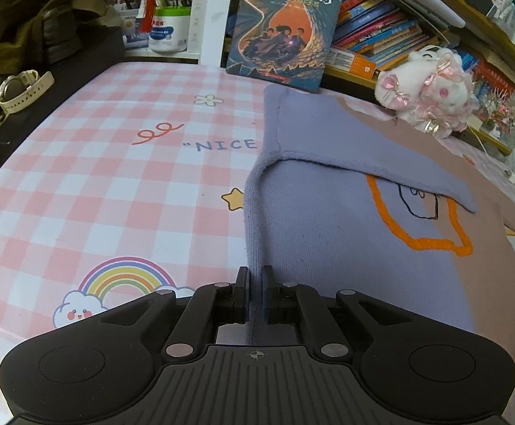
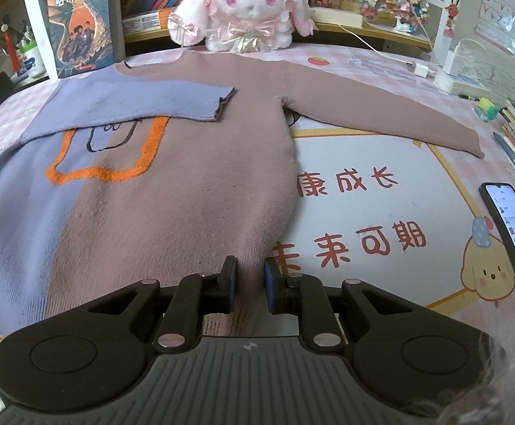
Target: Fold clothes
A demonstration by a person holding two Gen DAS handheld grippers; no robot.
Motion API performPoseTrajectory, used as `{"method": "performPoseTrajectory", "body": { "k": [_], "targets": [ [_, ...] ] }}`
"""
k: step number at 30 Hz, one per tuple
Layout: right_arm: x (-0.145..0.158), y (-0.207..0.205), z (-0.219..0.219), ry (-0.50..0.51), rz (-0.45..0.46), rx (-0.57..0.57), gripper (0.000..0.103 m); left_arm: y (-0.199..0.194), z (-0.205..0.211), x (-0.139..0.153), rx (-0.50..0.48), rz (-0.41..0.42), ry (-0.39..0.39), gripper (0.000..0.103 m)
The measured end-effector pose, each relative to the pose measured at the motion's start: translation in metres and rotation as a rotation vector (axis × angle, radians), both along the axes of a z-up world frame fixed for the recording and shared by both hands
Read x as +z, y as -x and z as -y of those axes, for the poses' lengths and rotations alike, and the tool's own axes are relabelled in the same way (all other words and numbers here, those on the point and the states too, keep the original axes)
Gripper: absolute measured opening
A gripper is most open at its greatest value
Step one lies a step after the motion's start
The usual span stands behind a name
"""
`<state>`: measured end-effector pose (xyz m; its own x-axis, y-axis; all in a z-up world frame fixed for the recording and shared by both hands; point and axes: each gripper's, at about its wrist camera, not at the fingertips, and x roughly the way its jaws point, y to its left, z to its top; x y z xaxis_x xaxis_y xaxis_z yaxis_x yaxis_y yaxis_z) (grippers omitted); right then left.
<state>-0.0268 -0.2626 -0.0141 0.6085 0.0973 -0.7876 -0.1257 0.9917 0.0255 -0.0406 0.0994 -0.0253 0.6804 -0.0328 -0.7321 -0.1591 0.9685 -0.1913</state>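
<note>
Through my left wrist camera, my left gripper (image 1: 256,292) has its fingers pinched tight on the sweater (image 1: 346,219)'s lilac side edge, on the checked worktop (image 1: 98,177). Through my right, my right gripper (image 2: 250,285) clamps the brown hem, fingers nearly closed; the lilac sleeve (image 2: 144,101) lies folded across the chest.

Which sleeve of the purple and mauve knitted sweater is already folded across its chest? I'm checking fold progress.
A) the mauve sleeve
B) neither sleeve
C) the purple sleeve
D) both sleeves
C: the purple sleeve lies across the chest of the purple and mauve knitted sweater, partly covering the orange outline, while the mauve sleeve lies stretched out on the patterned pink tablecloth.
</note>
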Motion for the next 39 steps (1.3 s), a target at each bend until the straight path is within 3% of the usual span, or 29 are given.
{"method": "performPoseTrajectory", "body": {
  "k": [12, 17, 19, 21, 22, 23, 24, 27, 32, 39],
  "targets": [
    [0.000, -0.002, 0.002, -0.006, -0.009, -0.034, 0.015, 0.000, -0.001, 0.000, -0.028, -0.001, -0.007, 0.006],
    [0.002, -0.001, 0.000, 0.010, -0.009, -0.051, 0.021, 0.001, 0.007, 0.006, -0.034, 0.007, -0.065, 0.011],
    [0.005, 0.001, -0.001, 0.009, 0.004, -0.061, 0.028, 0.005, 0.014, 0.013, -0.039, 0.031, -0.104, 0.017],
    [0.010, 0.005, -0.001, 0.006, 0.023, -0.069, 0.040, 0.010, 0.020, 0.021, -0.043, 0.059, -0.137, 0.030],
    [0.012, 0.007, -0.001, 0.010, 0.034, -0.073, 0.043, 0.013, 0.024, 0.025, -0.048, 0.074, -0.150, 0.042],
    [0.015, 0.009, -0.002, 0.018, 0.045, -0.080, 0.055, 0.016, 0.027, 0.028, -0.055, 0.090, -0.160, 0.054],
    [0.017, 0.012, -0.003, 0.025, 0.057, -0.087, 0.069, 0.018, 0.030, 0.031, -0.061, 0.107, -0.170, 0.058],
    [0.022, 0.019, -0.003, 0.031, 0.086, -0.094, 0.081, 0.024, 0.041, 0.038, -0.089, 0.142, -0.205, 0.072],
    [0.024, 0.030, -0.002, 0.039, 0.094, -0.106, 0.086, 0.031, 0.055, 0.036, -0.128, 0.147, -0.221, 0.085],
    [0.022, 0.045, 0.004, 0.046, 0.076, -0.129, 0.086, 0.034, 0.072, 0.025, -0.198, 0.112, -0.183, 0.086]
  ]
}}
